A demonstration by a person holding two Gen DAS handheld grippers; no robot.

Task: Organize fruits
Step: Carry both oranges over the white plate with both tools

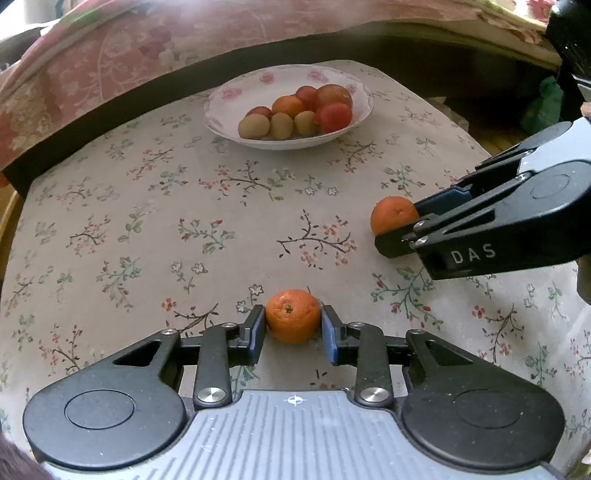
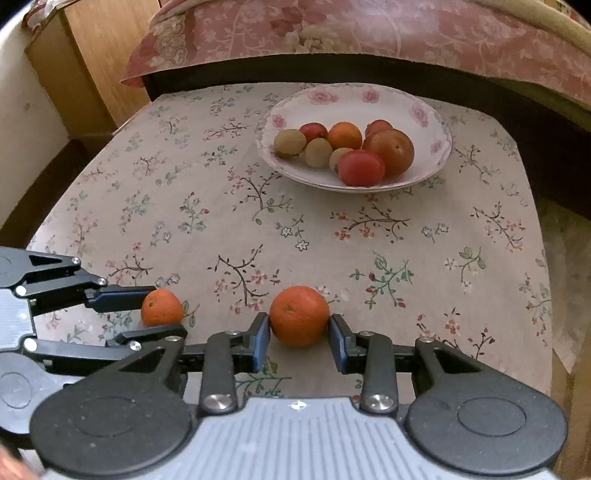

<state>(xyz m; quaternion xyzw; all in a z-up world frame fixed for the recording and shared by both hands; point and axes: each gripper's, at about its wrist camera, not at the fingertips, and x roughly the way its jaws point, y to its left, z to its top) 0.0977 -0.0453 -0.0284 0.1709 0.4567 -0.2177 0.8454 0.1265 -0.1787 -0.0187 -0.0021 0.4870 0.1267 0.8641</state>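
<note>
A bed with a pink patterned cover (image 2: 369, 33) runs along the far side of my view, and in front of it stands the table (image 1: 147, 221) under a floral cloth. Toward its far edge I see a white bowl (image 2: 424, 110) with pink roses on the rim; it holds reddish plums, one small orange fruit and three pale greenish-brown fruits, all heaped together. Nearer to me two oranges rest on the cloth, well apart from the bowl. My left claw (image 1: 293, 332) has its blue pads on either side of the left orange (image 1: 293, 320), touching or almost touching it, so I cannot tell whether it is truly clamped. My right claw (image 2: 299, 338) brackets the right orange (image 2: 299, 314) the same way, pads at its flanks, grip likewise uncertain.
</note>
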